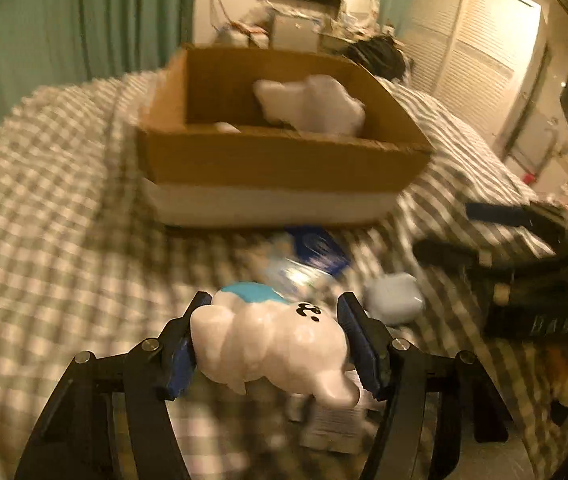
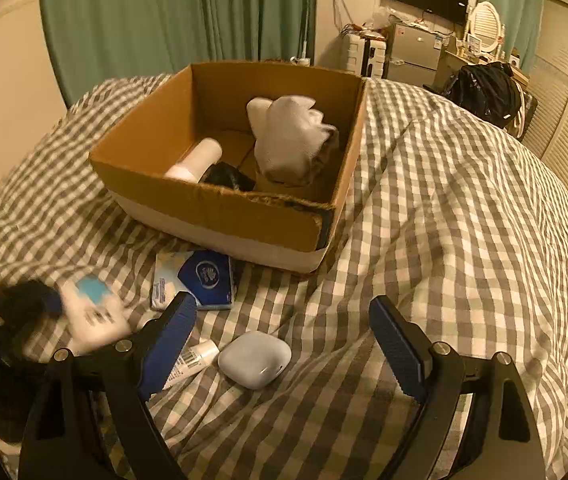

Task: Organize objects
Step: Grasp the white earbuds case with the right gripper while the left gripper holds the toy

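Two pairs of tongs work over a bed (image 2: 423, 208) spread with a grey-and-white checked cover. At the left, the left tongs (image 1: 274, 340) are closed on a white cloud-shaped toy (image 1: 272, 344) with a blue patch and a small black face; their blue pads press its two sides, and it hangs clear of the cover near the bed's near edge. In the right wrist view the same toy (image 2: 92, 312) is a blur at the far left (no detail can be read there). Just right of it a blue-and-white tissue packet (image 2: 196, 280) lies flat on the cover, in front of the cardboard box (image 2: 212, 212). Below the packet a small white tube (image 2: 192, 360) with a barcode lies partly behind the left finger of the right tongs (image 2: 287, 344), and just beside the tube sits a pale grey earbud case (image 2: 255, 358), rounded, lid down.

The box stands open-topped toward the middle of the bed, well back from the near edge. Inside it, from left to right, are a white cylinder (image 2: 200, 158) lying on its side, a dark object (image 2: 226, 176) I cannot identify, and a bundle of pale grey cloth (image 2: 291, 140) leaning against the right wall.

The right tongs stand wide apart with nothing between their pads, above bare cover to the right of the earbud case.
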### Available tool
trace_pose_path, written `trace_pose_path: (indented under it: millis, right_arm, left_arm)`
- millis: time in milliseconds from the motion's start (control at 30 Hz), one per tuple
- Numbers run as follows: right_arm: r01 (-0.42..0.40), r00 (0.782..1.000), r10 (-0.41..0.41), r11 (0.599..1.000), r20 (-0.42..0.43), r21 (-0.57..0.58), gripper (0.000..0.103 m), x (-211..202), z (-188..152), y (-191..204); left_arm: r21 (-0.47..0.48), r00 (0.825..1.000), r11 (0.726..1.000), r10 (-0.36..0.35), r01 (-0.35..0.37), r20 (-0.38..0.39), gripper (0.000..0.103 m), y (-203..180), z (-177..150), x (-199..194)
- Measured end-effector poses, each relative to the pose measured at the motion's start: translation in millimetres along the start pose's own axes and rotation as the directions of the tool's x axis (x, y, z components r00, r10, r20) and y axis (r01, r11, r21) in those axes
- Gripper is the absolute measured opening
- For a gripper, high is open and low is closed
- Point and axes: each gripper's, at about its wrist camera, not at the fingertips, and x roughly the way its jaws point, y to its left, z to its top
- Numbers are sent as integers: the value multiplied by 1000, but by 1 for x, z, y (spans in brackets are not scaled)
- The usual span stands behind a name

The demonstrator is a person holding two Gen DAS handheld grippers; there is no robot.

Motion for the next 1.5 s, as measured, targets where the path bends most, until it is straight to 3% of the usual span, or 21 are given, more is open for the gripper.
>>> trace_pose_path:
  millis: [133, 233, 333, 600, 767, 900, 1233, 1500]
  right_arm:
    - [-8, 996, 1, 997, -89, -82, 88, 16, -3, 15]
    - [-1, 984, -26, 988, -178, -151, 75, 33, -8, 26]
    - [20, 966, -72, 979, -250, -203, 73, 50, -15, 33]
    - [50, 931, -143, 962, -337, -270, 72, 76, -20, 40]
    - [25, 929, -124, 962, -350, -273, 59, 77, -22, 40]
    - [24, 943, -110, 964, -315, -265, 58, 68, -22, 38]
    - [-10, 993, -13, 979, -114, -203, 58, 9, -11, 27]
    - [-28, 999, 34, 984, 30, -178, 58, -48, 19, 34]
  left_arm:
    - [8, 996, 996, 88, -88, 13, 65, 9, 5, 1]
    - [2, 996, 996, 87, -87, 6, 65, 17, 3, 1]
    - [23, 997, 996, 83, -83, 1, 65, 19, 2, 3]
    - [53, 996, 996, 78, -76, -47, 65, 16, -6, 17]
    - [79, 991, 995, 74, -65, -112, 65, 12, -14, 26]
    - [98, 992, 993, 78, -68, -102, 65, 7, -17, 22]
    - [35, 1000, 999, 8, -8, -15, 65, 14, -4, -18]
    - [26, 995, 1000, -20, 18, 98, 65, 15, 35, -59]
